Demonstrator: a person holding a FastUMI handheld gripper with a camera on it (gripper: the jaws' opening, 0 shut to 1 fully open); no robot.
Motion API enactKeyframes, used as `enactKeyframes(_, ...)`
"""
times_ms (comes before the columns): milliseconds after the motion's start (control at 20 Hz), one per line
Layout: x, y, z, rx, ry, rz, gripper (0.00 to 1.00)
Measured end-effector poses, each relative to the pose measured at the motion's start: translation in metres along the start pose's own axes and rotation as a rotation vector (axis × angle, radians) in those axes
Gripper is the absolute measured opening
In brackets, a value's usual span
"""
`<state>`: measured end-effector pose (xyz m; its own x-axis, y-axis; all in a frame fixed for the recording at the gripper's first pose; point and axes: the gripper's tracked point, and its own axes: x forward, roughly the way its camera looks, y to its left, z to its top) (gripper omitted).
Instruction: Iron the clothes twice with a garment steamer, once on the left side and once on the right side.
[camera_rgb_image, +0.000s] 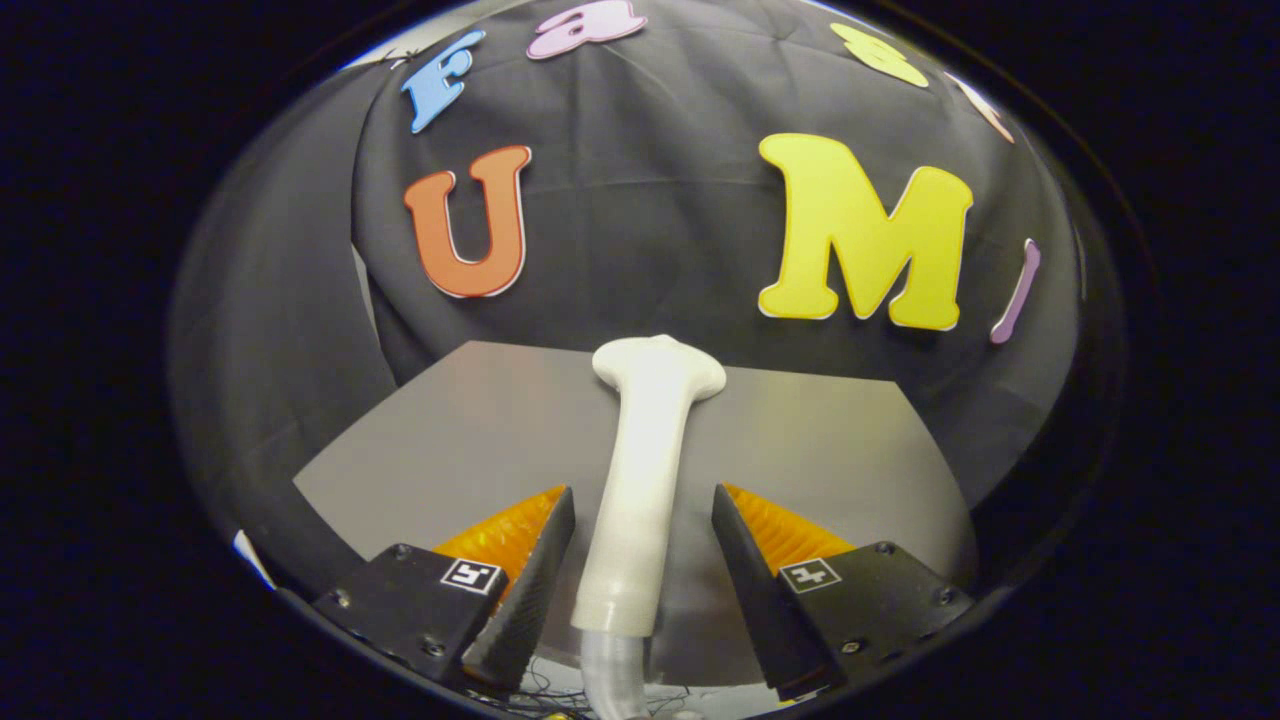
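Between the fingers (643, 545) lies the white plastic garment steamer wand (645, 470), its long handle running straight ahead and its flared head resting beyond the fingertips on the flat grey table (450, 440). The fingers stand apart, one on each side of the handle, with a visible gap on both sides, so nothing is gripped yet. A clear ribbed hose (610, 675) leaves the near end of the handle, just behind the fingers.

The handle looks smooth and rounded, and it tapers toward the hose, so I judge that a closing grip placed low could slide or let the wand twist. The handle also sits nearer one finger than the other; an uneven close could push it sideways across the table before both pads bite. The hose could drag or tug once the wand is lifted, pulling the head off line. No garment shows beyond the steamer head, against the black cloth wall (640, 240).
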<state>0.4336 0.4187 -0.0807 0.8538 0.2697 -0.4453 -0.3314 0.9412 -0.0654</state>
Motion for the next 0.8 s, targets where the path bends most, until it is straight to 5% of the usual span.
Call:
enactKeyframes(450, 0.010, 0.008, -0.003, 0.103, 0.057, 0.011, 0.44)
enactKeyframes(800, 0.002, 0.009, 0.001, 0.126, 0.016, 0.048, 0.37)
